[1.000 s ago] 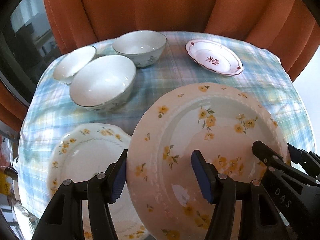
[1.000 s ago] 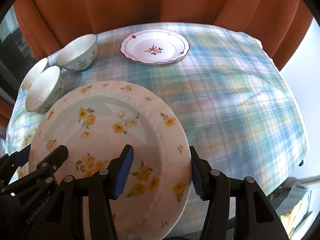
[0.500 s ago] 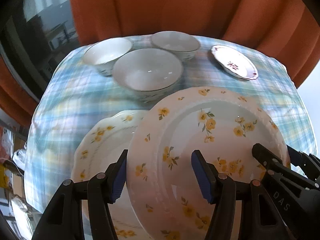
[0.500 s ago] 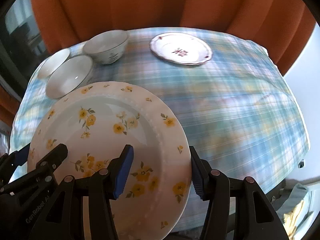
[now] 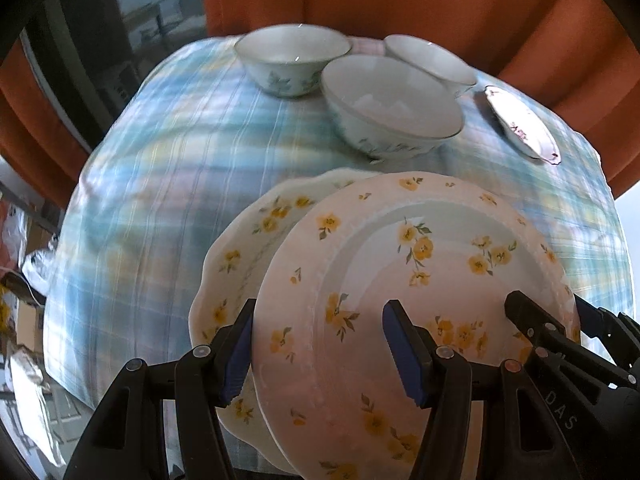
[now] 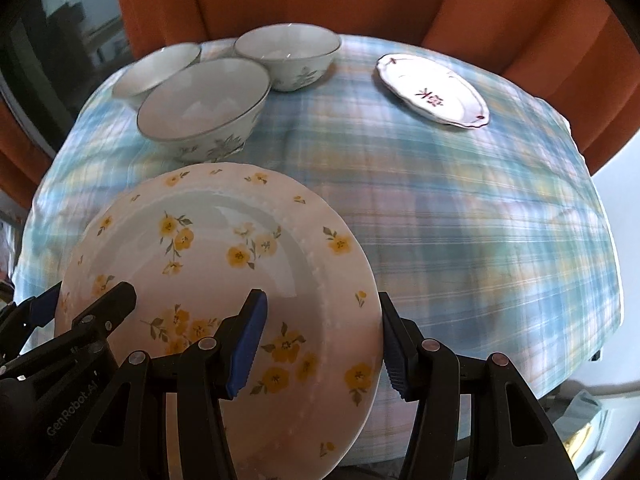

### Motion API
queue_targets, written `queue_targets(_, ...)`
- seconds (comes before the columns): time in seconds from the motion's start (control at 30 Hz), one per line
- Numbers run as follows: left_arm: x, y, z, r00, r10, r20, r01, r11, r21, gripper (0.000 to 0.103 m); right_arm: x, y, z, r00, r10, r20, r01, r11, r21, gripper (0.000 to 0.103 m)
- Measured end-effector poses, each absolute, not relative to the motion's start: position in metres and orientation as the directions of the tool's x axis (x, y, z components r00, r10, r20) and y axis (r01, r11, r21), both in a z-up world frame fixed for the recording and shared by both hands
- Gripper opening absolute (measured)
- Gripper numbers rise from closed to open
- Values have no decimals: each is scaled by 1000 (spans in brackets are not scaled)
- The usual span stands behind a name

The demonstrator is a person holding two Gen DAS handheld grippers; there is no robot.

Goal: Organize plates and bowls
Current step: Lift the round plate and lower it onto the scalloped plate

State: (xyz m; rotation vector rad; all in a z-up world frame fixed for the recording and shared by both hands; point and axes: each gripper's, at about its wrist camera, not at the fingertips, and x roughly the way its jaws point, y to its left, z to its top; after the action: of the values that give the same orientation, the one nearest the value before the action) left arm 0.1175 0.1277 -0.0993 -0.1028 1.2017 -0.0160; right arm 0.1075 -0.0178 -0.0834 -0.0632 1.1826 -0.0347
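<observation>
Both grippers pinch one yellow-flower plate [image 5: 420, 280] by opposite rims, L gripper [image 5: 320, 350] + R gripper [image 6: 320, 346] each w/ one finger over and one under, held aloft over its matching plate [image 5: 240, 248] on the plaid tablecloth [image 6: 460, 220], prob. for stacking.

Three bowls [image 5: 390, 108]; three plates [image 5: 420, 280]; two grippers [image 5: 324, 350].
</observation>
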Motion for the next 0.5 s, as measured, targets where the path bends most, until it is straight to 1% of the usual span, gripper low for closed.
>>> queue_targets(0.3, 123, 141, -121, 295, -108, -950, -87, 986, -139, 62, 115, 1, -97, 325, -101, -940, -52, 991, -125, 57)
queue_targets(0.5, 124, 140, -125, 279, -97, -955, -89, 988, -126, 64, 119, 2, -103, 305, -110, -946, -65, 989, -136, 57)
